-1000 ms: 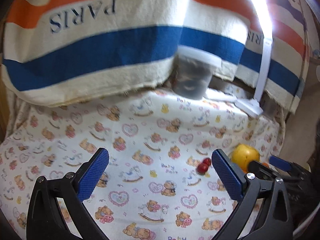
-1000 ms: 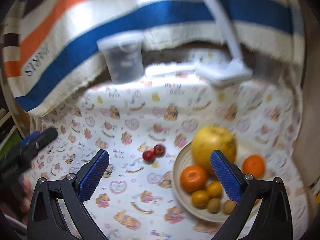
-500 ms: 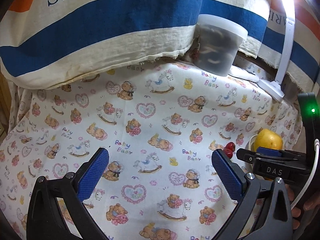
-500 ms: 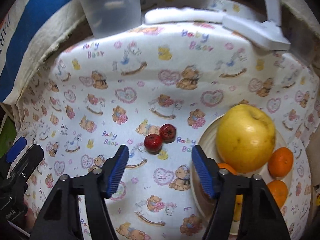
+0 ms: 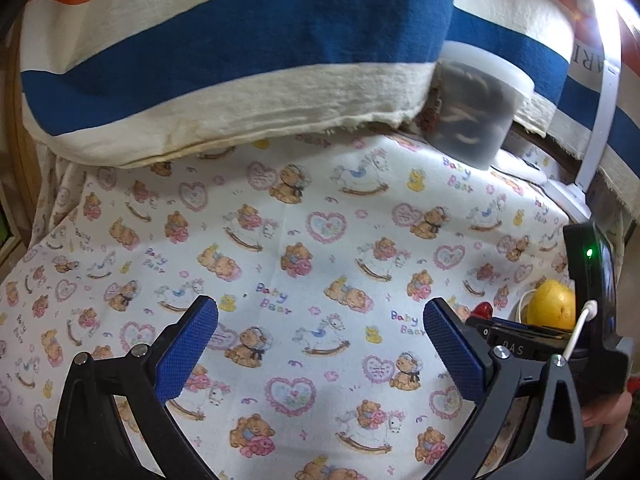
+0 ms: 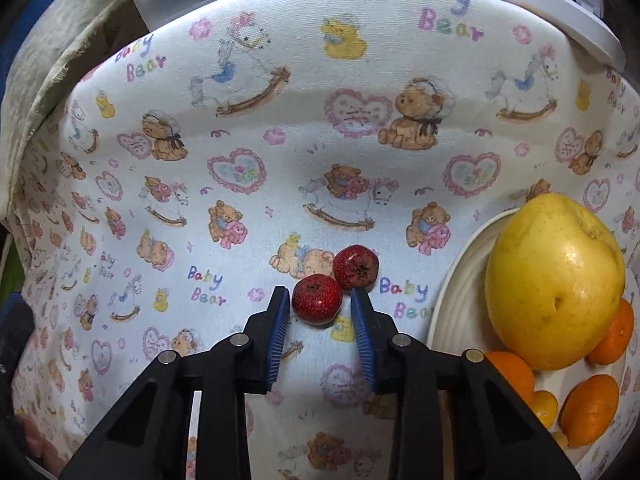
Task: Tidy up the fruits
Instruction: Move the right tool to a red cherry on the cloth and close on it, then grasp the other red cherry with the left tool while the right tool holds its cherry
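Two small red fruits lie touching on the printed cloth. My right gripper (image 6: 319, 294) points down at them, its jaws closing, with the nearer red fruit (image 6: 317, 299) between the blue pads. A thin gap shows on each side of it. The second red fruit (image 6: 356, 267) sits just beyond the right pad. To the right a white plate (image 6: 452, 292) holds a big yellow fruit (image 6: 554, 280) and several oranges (image 6: 590, 408). My left gripper (image 5: 320, 309) hovers open over bare cloth with nothing between its pads. At the right edge of its view are a red fruit (image 5: 482, 310) and the yellow fruit (image 5: 552, 310).
A striped towel (image 5: 240, 40) hangs along the back. In front of it stand a lidded plastic tub (image 5: 476, 112) with dark contents and a white lamp base (image 5: 568, 196). The body of the right gripper (image 5: 520, 344) and a hand (image 5: 604, 412) fill the left view's right side.
My right gripper came down close over the red fruits and its jaws narrowed around the nearer one. The left gripper shifted slightly, and the right tool now looms larger in its view.
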`<state>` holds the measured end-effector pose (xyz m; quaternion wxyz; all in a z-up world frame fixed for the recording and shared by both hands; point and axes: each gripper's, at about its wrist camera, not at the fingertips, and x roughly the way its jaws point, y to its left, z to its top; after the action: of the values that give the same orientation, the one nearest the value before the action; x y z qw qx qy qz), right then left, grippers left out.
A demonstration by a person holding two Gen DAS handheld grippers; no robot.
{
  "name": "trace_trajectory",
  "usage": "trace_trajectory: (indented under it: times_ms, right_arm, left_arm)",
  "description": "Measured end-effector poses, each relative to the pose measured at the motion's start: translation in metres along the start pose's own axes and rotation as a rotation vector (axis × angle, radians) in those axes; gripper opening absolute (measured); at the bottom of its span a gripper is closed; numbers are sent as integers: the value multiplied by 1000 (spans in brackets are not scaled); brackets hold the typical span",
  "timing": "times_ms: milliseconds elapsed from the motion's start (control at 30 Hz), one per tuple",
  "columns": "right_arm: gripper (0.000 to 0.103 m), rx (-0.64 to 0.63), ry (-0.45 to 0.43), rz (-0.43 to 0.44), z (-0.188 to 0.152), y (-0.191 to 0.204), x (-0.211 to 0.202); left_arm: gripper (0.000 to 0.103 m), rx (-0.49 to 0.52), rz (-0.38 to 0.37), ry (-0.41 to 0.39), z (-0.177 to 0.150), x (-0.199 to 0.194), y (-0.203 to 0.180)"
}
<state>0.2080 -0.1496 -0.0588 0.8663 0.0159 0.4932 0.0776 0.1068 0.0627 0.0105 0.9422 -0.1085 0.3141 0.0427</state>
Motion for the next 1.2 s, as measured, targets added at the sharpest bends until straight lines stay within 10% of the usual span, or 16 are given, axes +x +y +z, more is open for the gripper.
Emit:
trace_trajectory:
  times_ms: [300, 900, 1200]
  right_arm:
    - [28, 11, -48, 47, -18, -3, -15]
    - [28, 52, -614, -189, -56, -71, -133]
    - [28, 83, -592, -221, -57, -97, -123]
  left_arm:
    - [102, 15, -39, -19, 1, -14, -8]
    - [102, 187, -105, -71, -23, -21, -58]
    - [102, 247, -129, -74, -37, -21, -79]
